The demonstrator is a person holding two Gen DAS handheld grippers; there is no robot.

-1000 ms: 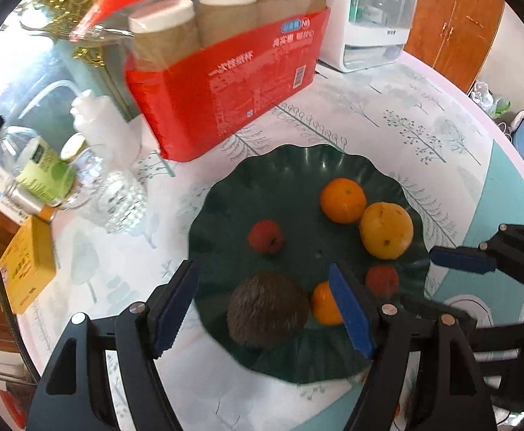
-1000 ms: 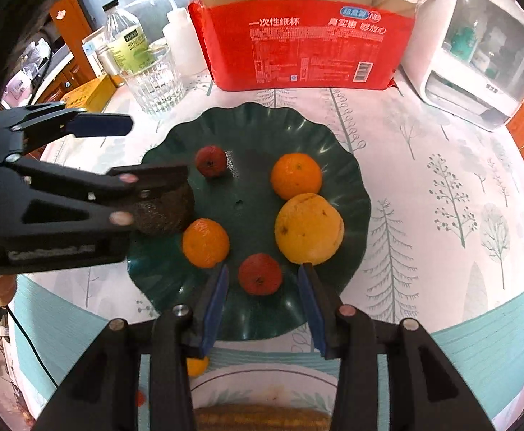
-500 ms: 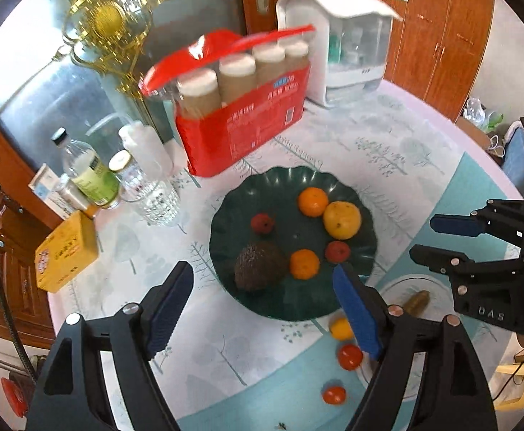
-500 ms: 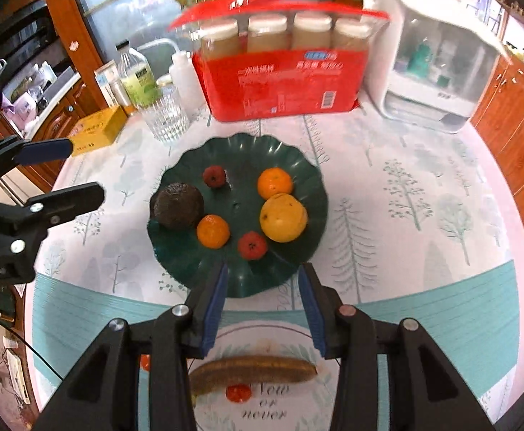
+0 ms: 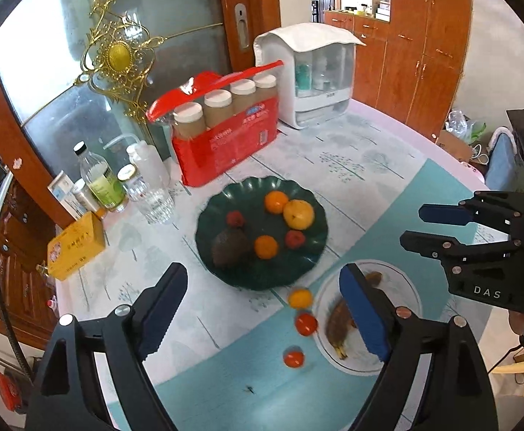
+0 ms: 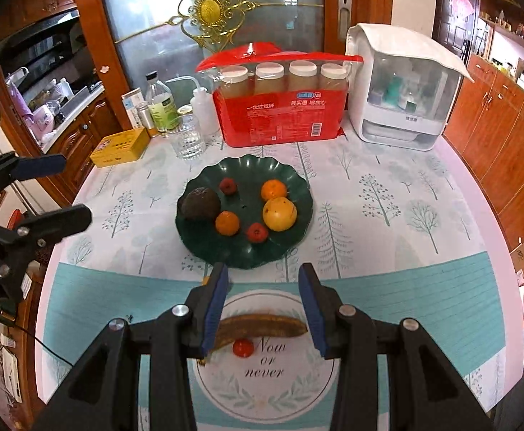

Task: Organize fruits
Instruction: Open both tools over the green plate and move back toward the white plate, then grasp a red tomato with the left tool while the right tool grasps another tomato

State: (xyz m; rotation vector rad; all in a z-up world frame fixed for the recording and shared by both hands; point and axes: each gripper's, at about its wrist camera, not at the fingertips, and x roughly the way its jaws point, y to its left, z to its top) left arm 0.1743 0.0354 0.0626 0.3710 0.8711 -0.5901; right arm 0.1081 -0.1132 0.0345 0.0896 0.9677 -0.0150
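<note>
Right wrist view shows me the green plate (image 6: 190, 240) mid-counter holding an avocado (image 6: 201, 203), two oranges and two small red fruits, while a browned banana (image 6: 262, 325), a small tomato (image 6: 243, 347) and other strays lie nearer me. Both the right tongs (image 6: 263, 309) and left tongs (image 5: 262, 310) are spread wide, holding nothing, so I'd lower over the banana's middle and squeeze softly. Readable writing: "Now or never" on the counter (image 6: 405, 287) cloth, "DAS" on the right tongs.
</note>
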